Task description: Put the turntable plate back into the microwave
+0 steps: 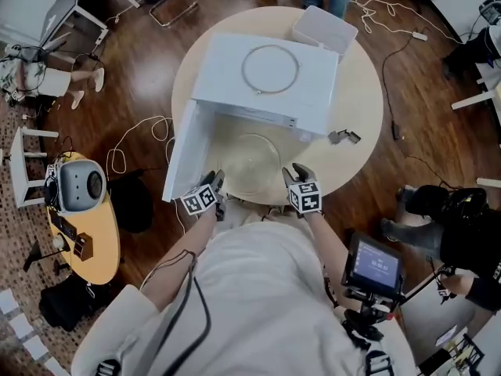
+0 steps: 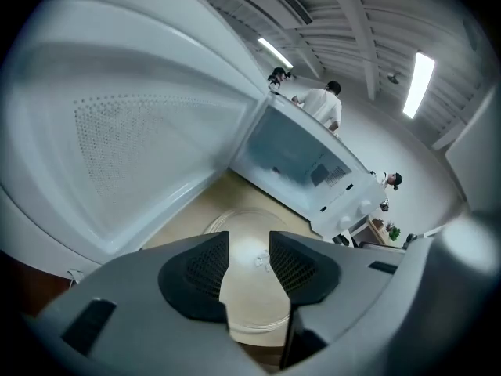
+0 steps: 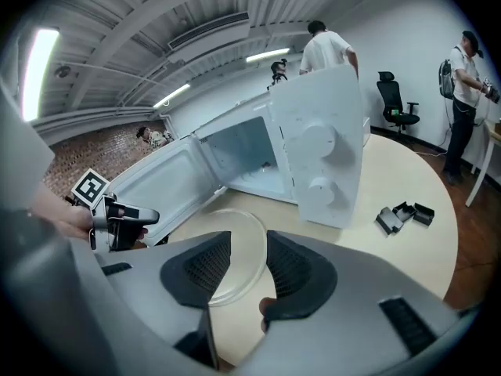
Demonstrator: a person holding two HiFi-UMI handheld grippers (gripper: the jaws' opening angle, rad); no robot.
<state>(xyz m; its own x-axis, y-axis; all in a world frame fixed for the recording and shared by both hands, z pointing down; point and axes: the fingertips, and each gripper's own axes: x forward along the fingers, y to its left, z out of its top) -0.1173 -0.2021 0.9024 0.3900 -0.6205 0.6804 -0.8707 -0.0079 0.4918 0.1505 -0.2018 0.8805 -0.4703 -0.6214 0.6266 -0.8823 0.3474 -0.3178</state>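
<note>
A clear glass turntable plate [image 1: 252, 165] lies flat on the round table [image 1: 360, 100], just in front of the white microwave [image 1: 266, 77]. The microwave's door [image 1: 184, 151] stands swung open to the left. My left gripper [image 1: 215, 185] hovers at the plate's near left rim and my right gripper [image 1: 297, 175] at its near right rim. In the left gripper view the jaws [image 2: 249, 261] stand open, with the plate [image 2: 249, 296] showing below the gap. In the right gripper view the jaws [image 3: 249, 265] are open too, and the plate's rim [image 3: 235, 241] shows through the gap without touching the pads.
A thin ring [image 1: 270, 69] rests on top of the microwave. A white plastic box [image 1: 325, 28] sits behind it. Small dark parts [image 1: 344, 137] lie on the table to the right. A monitor on a stand [image 1: 374, 266] is at my right side.
</note>
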